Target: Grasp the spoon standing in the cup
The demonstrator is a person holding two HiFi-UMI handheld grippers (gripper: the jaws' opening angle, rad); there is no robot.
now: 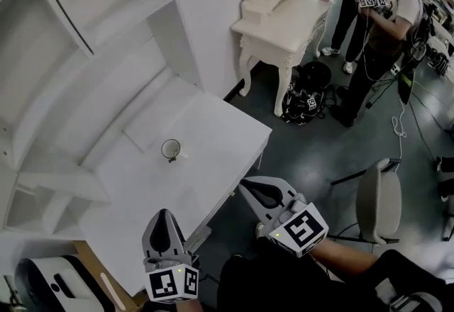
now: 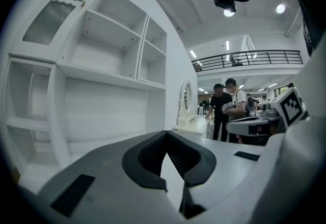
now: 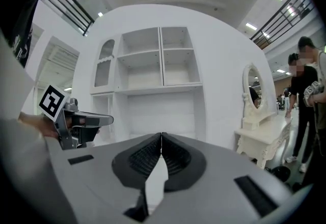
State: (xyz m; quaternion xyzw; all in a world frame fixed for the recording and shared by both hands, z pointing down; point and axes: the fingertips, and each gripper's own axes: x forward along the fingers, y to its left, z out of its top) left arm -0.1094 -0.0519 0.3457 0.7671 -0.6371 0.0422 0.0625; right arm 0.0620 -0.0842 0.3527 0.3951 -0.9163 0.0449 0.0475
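left gripper: nearest the camera, low in the head view, over the near end of the white desk; its own view shows the jaws clenched tip to tip with nothing between them.
right gripper: just off the desk's right edge, above the dark floor; in its own view the jaws are pressed together and empty.
white desk: a plain white top running away from the grippers, with one corner jutting right.
cup: a small dark-rimmed cup standing upright near the middle of the desk, well apart from both grippers.
spoon: only a thin dark sliver shows at the cup's near rim, too small to make out further.
shelving unit: white open compartments rising behind and left of the desk.
chair: pale seat back, right of the desk on the floor.
black bag: on the floor at the foot of the dressing table.
dressing table: white, with carved legs and an oval mirror, beyond the desk.
two people: standing at the dressing table's far side.
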